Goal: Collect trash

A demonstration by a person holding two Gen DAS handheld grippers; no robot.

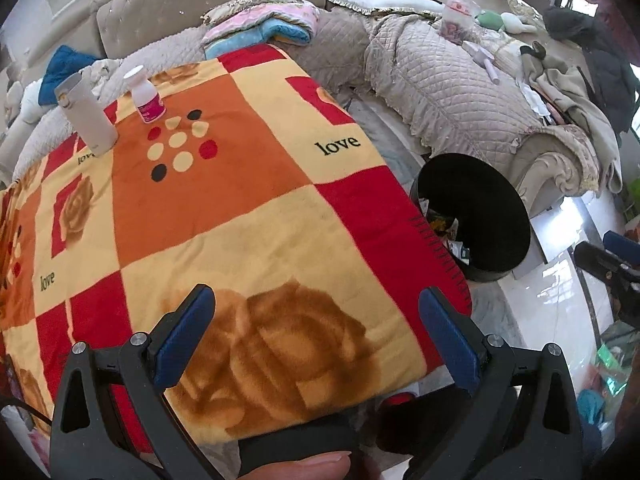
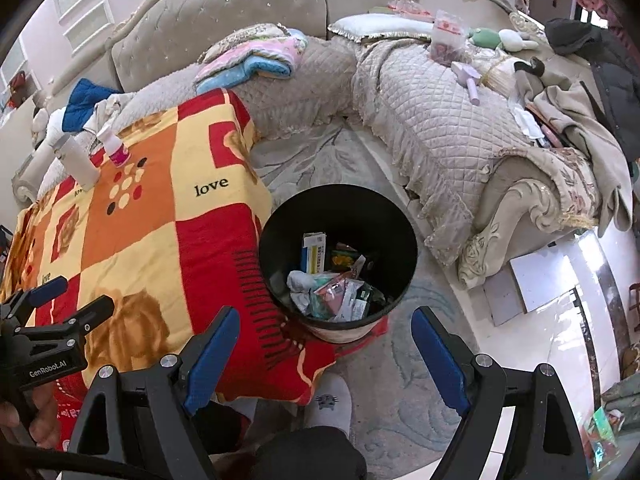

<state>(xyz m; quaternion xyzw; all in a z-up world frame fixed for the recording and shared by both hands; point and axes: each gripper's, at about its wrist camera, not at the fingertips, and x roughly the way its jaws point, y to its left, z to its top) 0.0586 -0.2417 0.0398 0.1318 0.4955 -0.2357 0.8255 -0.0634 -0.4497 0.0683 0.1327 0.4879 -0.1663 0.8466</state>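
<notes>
While both grippers hang empty, jaws apart: left gripper (image 1: 316,304) over patchwork blanket (image 1: 224,208); right gripper (image 2: 324,328) above black bin (image 2: 404,248) at twelve o'clock. Trash (image 2: 336,284) lies inside, labels unreadable. Bottle (image 1: 146,98) and white tumbler (image 1: 88,116) at ten o'clock.

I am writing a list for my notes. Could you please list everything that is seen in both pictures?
blanket: one, red, orange and yellow checks, spread over the table
bottle: one, white with pink label, far corner of blanket
cylinder container: one, off-white, beside the bottle
trash bin: one, black, on the floor at the blanket's edge
trash: several wrappers and boxes, mixed colours, inside the bin
sofa: one, beige quilted, behind, strewn with clothes
left tongs: black with blue pads, open, empty, over the blanket
right tongs: same colours, open, empty, above the bin
</notes>
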